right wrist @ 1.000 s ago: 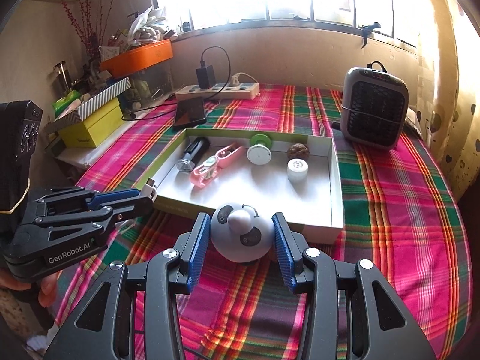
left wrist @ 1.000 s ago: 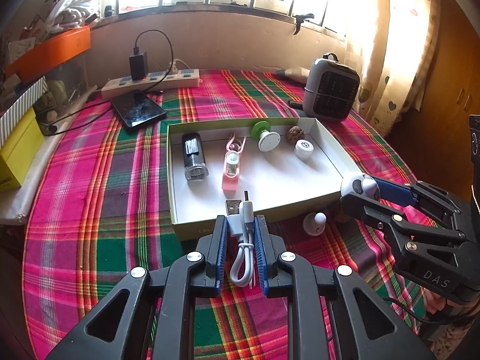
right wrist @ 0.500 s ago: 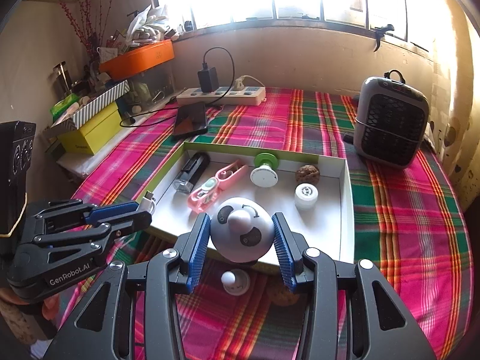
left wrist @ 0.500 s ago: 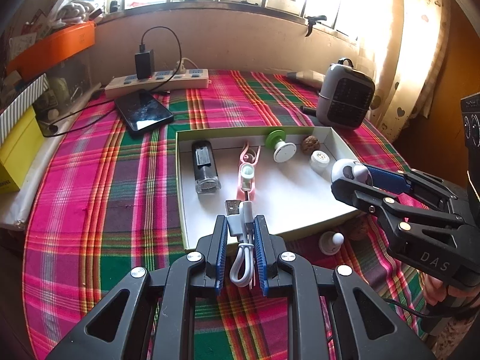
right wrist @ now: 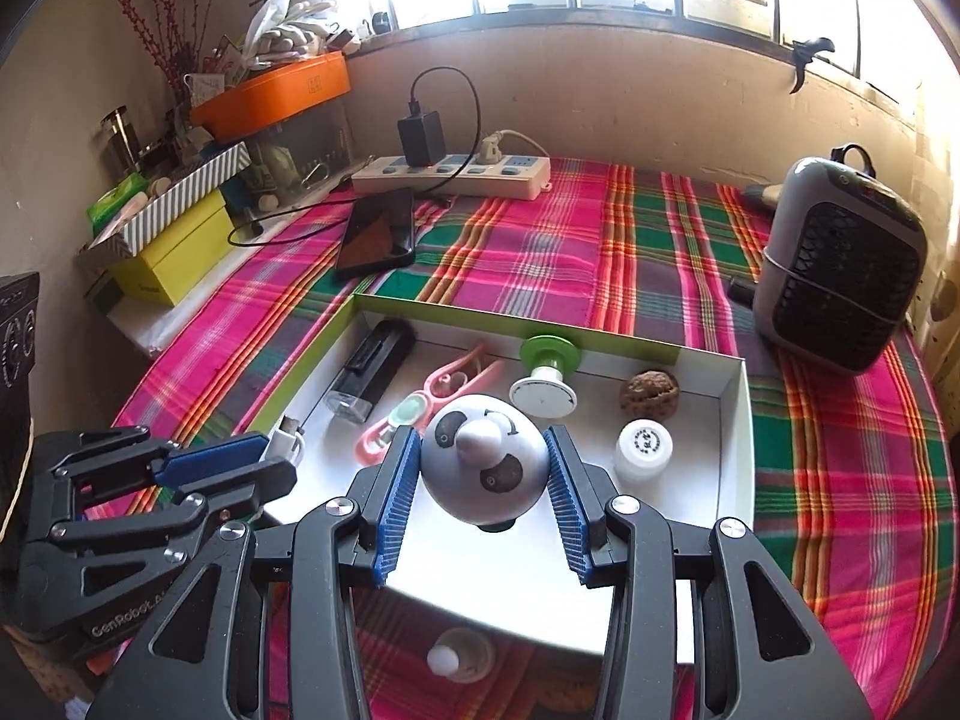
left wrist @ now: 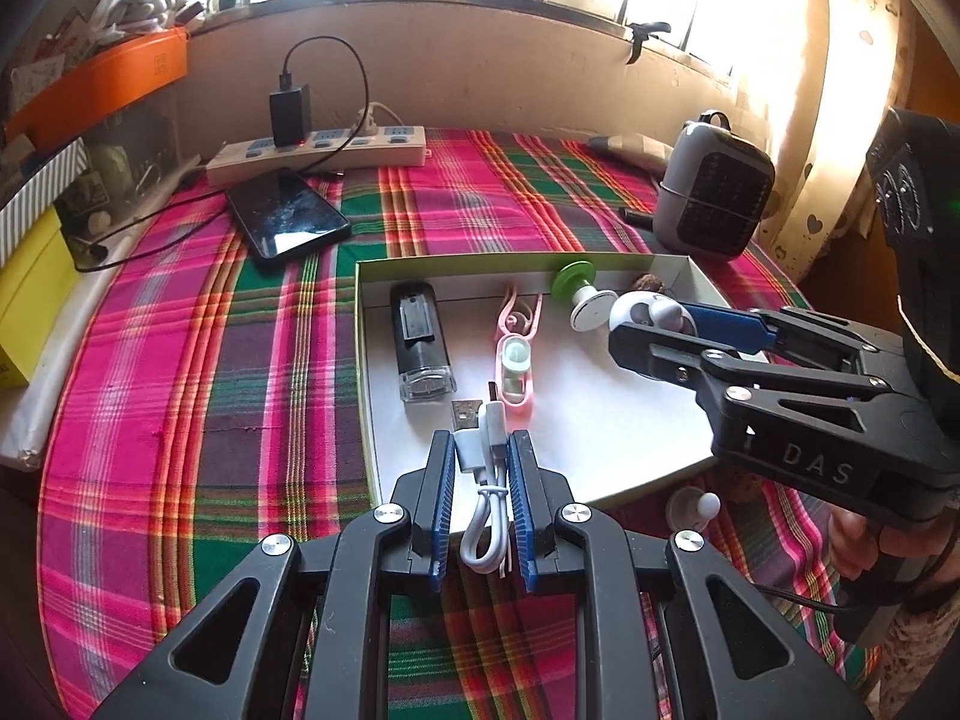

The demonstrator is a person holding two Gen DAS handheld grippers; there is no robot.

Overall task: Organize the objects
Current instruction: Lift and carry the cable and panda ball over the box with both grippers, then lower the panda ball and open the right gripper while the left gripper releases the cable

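While your left gripper (left wrist: 480, 450) hangs over the near rim of the white box (left wrist: 600, 420), its blue pads are squeezed together on a folded white USB cable (left wrist: 483, 468), whose plugs poke out past the fingertips and whose loop hangs back between the fingers. In the right wrist view the same gripper (right wrist: 264, 456) shows at the box's left near corner, with the cable's plug end sticking out of it.

Your right gripper (right wrist: 480, 474) is clamped on a round white panda-faced toy (right wrist: 483, 468), a pad pressing each side of it, and holds it above the floor of the box. From the left wrist view that gripper (left wrist: 654, 330) reaches in from the right, with the toy (left wrist: 648, 312) at its tip over the box's far right part.

Inside the box you have a black lighter-like block (left wrist: 420, 348) on the left, a pink clip (left wrist: 516, 354) next to it, a green-and-white spool (right wrist: 546, 378) against the far wall, a walnut (right wrist: 648, 393) near the far right corner, and a small white cap (right wrist: 642, 450) just in front of the walnut.

Outside the box, on the plaid tablecloth (right wrist: 840, 480) by its near wall, lies a small white knob-like piece (left wrist: 696, 507). A phone (left wrist: 288, 219), a power strip (left wrist: 324, 147) and a grey heater (right wrist: 840, 264) stand farther back.
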